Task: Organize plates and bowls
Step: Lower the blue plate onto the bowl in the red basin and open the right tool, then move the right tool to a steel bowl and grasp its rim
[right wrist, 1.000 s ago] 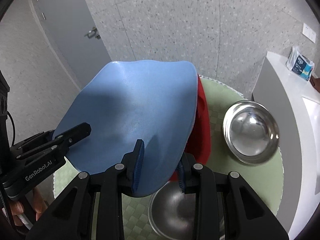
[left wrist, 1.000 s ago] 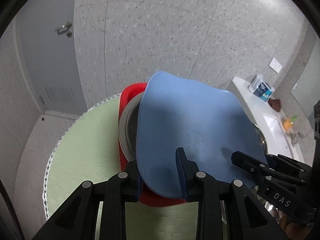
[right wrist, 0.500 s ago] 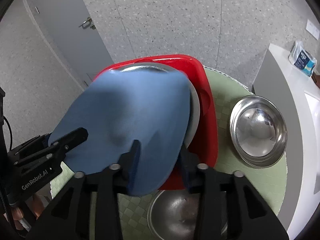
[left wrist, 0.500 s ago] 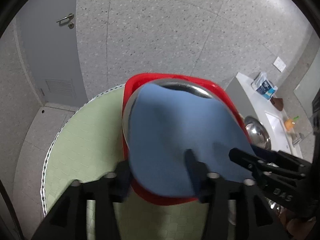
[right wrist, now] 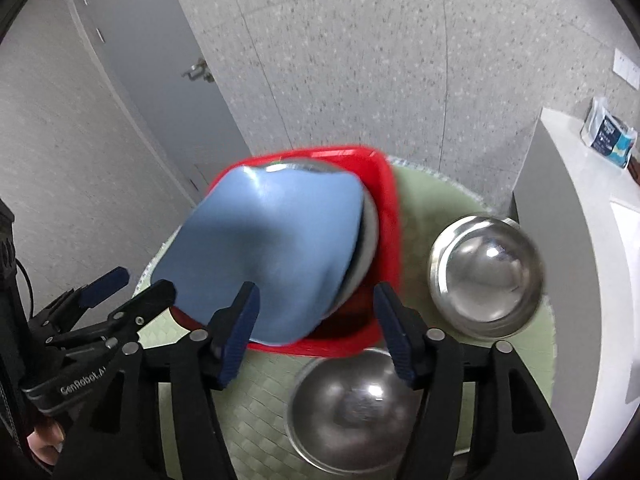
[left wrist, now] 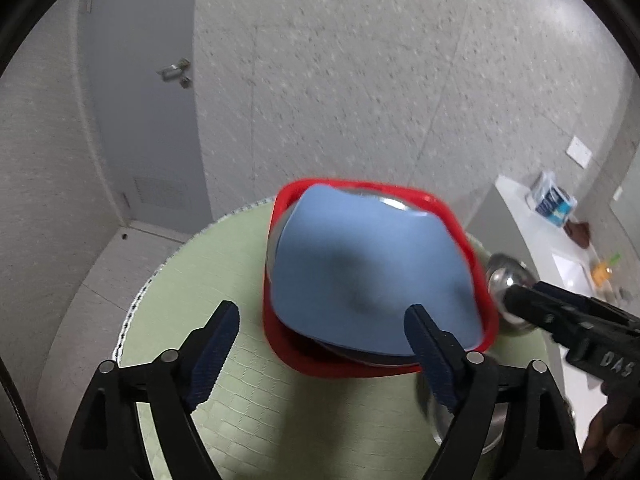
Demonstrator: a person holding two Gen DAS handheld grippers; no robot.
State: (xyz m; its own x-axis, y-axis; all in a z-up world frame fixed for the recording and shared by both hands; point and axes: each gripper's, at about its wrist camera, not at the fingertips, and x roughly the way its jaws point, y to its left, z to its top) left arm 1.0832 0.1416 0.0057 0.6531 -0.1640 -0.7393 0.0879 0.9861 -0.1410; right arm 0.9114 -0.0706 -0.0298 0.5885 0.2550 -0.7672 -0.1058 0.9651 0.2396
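Note:
A blue plate (left wrist: 368,272) lies on a steel plate (left wrist: 394,202) inside a red tray (left wrist: 452,216) on the round green table (left wrist: 208,272). It also shows in the right wrist view (right wrist: 268,248), over the steel plate (right wrist: 370,224) and red tray (right wrist: 384,184). My left gripper (left wrist: 320,344) is open and empty, just in front of the tray. My right gripper (right wrist: 316,328) is open and empty, at the tray's near edge. Two steel bowls stand on the table: one on the right (right wrist: 486,272), one near (right wrist: 352,404).
A white counter (right wrist: 580,208) with a blue packet (right wrist: 610,136) stands to the right of the table. A grey door (left wrist: 140,100) and speckled wall lie behind. The left gripper shows at the left edge of the right wrist view (right wrist: 108,292).
Both grippers held the blue plate raised, lowered it onto the steel plate in the red tray, then opened and drew back. The plate now rests there.

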